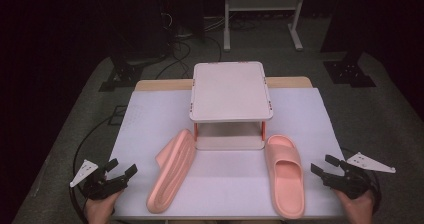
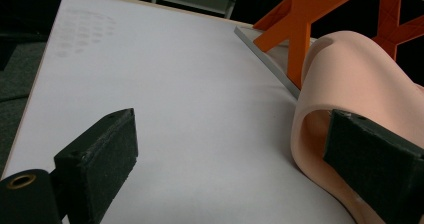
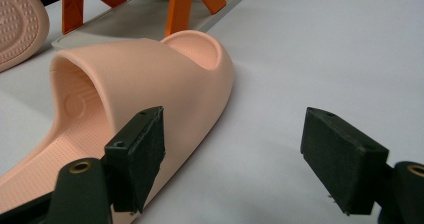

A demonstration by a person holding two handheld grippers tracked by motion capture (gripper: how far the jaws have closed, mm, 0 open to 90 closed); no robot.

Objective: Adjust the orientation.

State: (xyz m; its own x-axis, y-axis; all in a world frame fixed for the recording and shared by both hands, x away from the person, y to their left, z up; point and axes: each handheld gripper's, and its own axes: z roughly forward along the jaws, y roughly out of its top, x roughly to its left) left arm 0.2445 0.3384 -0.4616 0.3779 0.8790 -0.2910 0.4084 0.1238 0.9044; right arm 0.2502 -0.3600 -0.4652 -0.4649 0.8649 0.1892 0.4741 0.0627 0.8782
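Observation:
Two pink slippers lie on the white table. The left slipper is tipped on its side, sole facing left. The right slipper sits upright, toe toward the rack. My left gripper is open at the table's near left edge, apart from the tipped slipper. In the left gripper view the jaws stand wide and that slipper lies just behind the right jaw. My right gripper is open to the right of the upright slipper, whose side is beside the left jaw; nothing lies between the jaws.
A small two-level rack with a white top and orange legs stands mid-table behind the slippers. Its lower shelf is bare. Bare tabletop lies between the slippers. Cables and stand feet sit on the dark floor beyond.

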